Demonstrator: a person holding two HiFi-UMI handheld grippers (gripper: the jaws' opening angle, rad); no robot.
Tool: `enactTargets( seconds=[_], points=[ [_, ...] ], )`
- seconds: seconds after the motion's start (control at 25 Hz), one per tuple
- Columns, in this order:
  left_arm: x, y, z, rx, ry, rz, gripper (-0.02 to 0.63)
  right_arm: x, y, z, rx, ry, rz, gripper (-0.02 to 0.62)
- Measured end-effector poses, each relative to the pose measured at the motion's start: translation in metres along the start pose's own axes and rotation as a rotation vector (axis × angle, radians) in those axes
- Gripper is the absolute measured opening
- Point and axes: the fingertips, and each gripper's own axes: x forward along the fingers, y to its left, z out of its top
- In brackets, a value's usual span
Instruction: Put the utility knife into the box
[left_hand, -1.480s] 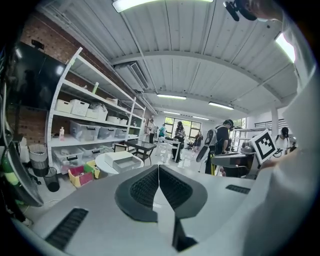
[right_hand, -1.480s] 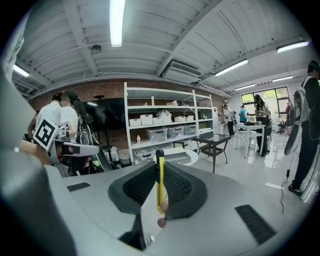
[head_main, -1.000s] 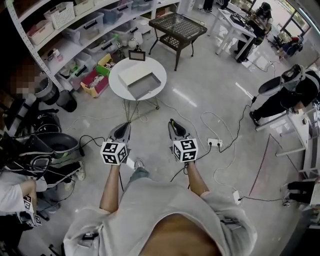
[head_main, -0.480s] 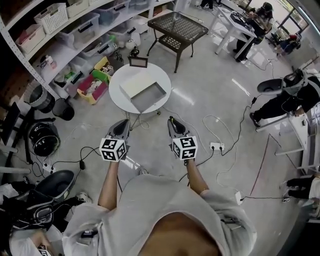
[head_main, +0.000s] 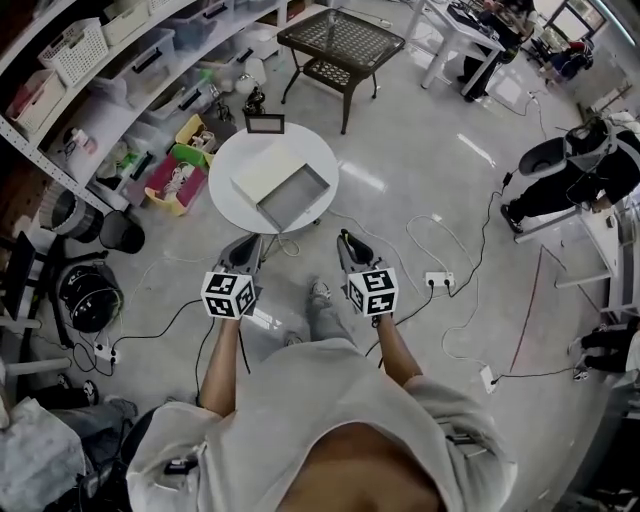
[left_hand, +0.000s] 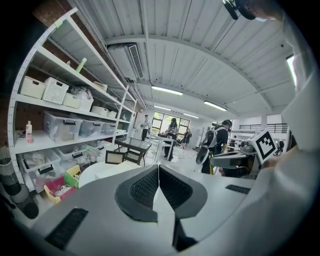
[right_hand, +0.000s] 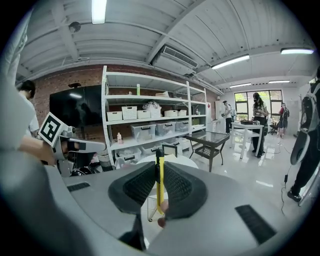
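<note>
A yellow utility knife stands upright between the pads of my right gripper, which is shut on it. In the head view the right gripper points at the round white table, a short way in front of its near edge. On that table lies an open grey box with its white lid beside it. My left gripper hangs level with the right one, also just before the table. Its jaws meet with nothing between them.
A small framed picture stands at the table's far edge. White shelving with bins lines the left, and a dark mesh table stands beyond. Cables and a power strip lie on the floor at right, near a seated person.
Both grippers have come forward together toward the round table, which now lies closer below them. The knife stays in the right gripper's jaws.
</note>
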Motion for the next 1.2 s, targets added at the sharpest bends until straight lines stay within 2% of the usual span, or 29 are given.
enactTargets(
  seconds=[0.28,0.84,1.2],
  points=[
    [0.043,0.034,0.011,-0.012,0.012,0.052,0.020,0.055,-0.025,0.009,0.008,0.017,0.044,0.069],
    [0.161,0.099,0.077,-0.027,0.003,0.180,0.020,0.196,-0.103,0.084,-0.013,0.016,0.170,0.069],
    [0.213,0.137,0.098,-0.034,0.009,0.252,0.020,0.269,-0.128,0.110,-0.019,0.015,0.253,0.069]
  ],
)
